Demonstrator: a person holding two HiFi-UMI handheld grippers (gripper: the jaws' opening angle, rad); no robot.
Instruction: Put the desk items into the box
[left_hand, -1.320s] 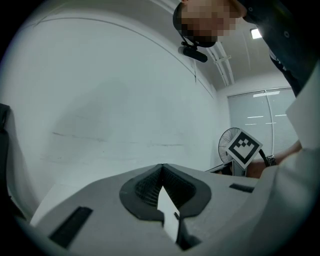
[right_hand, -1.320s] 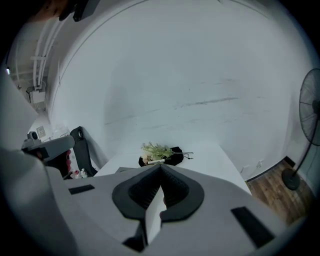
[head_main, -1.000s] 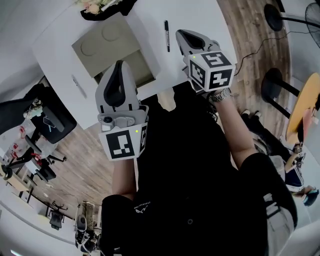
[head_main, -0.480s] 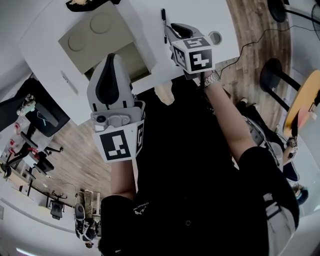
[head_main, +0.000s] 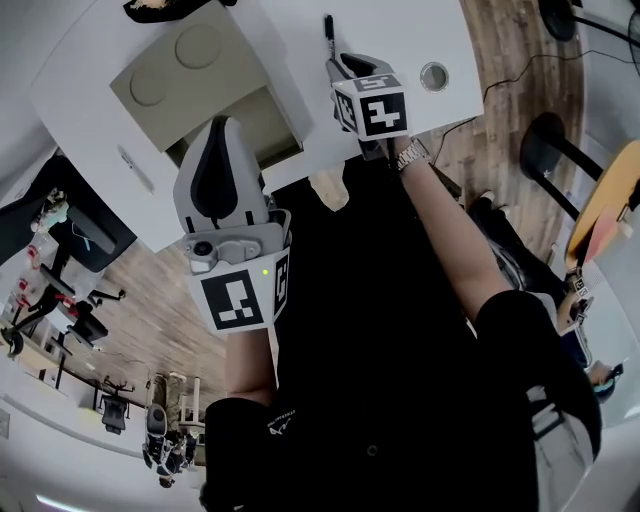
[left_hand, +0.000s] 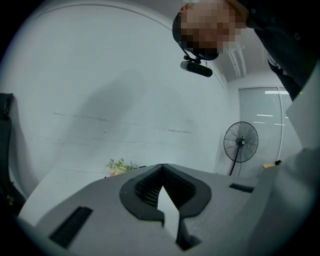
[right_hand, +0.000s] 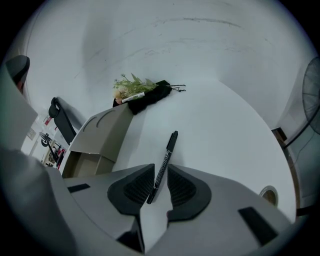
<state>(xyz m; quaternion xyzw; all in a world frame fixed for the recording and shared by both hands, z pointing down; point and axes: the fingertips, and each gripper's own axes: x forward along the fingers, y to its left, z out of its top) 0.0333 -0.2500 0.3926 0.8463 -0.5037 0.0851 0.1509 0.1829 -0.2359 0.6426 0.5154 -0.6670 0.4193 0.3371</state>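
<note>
Right gripper (right_hand: 160, 176) has advanced across the white table (head_main: 400, 30) to the black pen (right_hand: 169, 147), its jaws parted astride the lower barrel and not yet closed. The pen looks light, stiff and slick, so a mid-barrel pinch should suit it. Left gripper (left_hand: 161, 169) hangs aloft, tips together, empty. The open box (head_main: 190, 70) sits just left of the pen.

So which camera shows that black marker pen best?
The right gripper view: the marker pen lies whole between the open jaws of the right hand-held gripper. The head view shows only its far end; the left gripper view shows none.
</note>
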